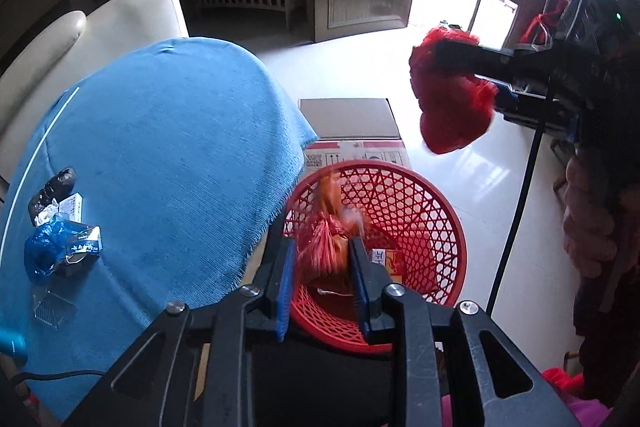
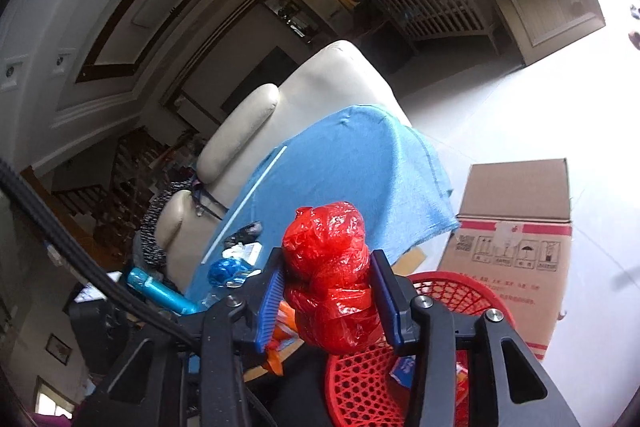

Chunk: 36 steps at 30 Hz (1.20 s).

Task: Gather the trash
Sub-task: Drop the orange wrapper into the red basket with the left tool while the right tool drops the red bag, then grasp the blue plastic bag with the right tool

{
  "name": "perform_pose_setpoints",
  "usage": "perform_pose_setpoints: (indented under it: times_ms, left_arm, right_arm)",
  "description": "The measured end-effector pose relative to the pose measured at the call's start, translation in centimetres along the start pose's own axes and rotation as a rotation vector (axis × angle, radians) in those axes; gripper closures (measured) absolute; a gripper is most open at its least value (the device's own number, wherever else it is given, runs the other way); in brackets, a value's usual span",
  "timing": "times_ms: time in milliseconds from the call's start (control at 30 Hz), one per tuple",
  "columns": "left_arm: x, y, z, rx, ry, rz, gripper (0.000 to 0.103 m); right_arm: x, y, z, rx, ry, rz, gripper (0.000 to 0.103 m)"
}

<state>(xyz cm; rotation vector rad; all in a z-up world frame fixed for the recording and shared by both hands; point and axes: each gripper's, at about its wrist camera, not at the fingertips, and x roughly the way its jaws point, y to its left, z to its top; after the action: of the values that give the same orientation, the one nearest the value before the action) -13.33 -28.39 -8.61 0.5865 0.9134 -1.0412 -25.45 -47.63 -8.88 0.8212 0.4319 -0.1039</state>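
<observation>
Over the red mesh basket point(image 1: 420, 195) my left gripper point(image 1: 322, 243) points down, jaws slightly apart. A blurred orange and red striped wrapper point(image 1: 328, 227) sits loose between the blue pads, above the trash lying in the basket. My right gripper point(image 1: 460, 79) hovers higher, to the right, above the floor beside the basket. It is shut on a crumpled red plastic bag point(image 1: 452, 115). In the right wrist view that bag point(image 2: 328, 279) fills the gap between the right gripper's point(image 2: 326, 259) fingers, with the basket point(image 2: 452, 287) just below.
The blue-clothed table point(image 1: 168, 131) carries a blue crumpled bag point(image 1: 44, 251), a small carton point(image 1: 86, 247), a dark wrapper point(image 1: 52, 189) and clear plastic point(image 1: 50, 309). A cardboard box point(image 1: 352, 119) stands behind the basket. A cream sofa point(image 1: 100, 23) lies beyond the table.
</observation>
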Motion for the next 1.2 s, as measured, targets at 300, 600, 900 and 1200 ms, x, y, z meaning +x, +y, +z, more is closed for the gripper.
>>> perform_pose_setpoints:
  times_ms: [300, 600, 900, 1200]
  left_arm:
    - [-2.0, 1.6, -1.0, -0.017, -0.065, 0.073, 0.045]
    - [-5.2, 10.5, -6.4, -0.203, -0.065, 0.296, 0.043]
    - [-9.8, 20.8, -13.0, -0.488, -0.083, 0.476, 0.042]
    - [-9.3, 25.1, -15.3, -0.576, -0.111, 0.466, 0.04]
  right_arm:
    - [-0.8, 0.9, 0.1, -0.027, -0.042, 0.012, 0.039]
    - [0.4, 2.0, -0.4, -0.057, -0.016, 0.023, 0.039]
    - [5.4, 5.1, -1.6, -0.081, 0.103, 0.066, 0.039]
    - [14.4, 12.9, -3.2, -0.255, 0.275, 0.111, 0.039]
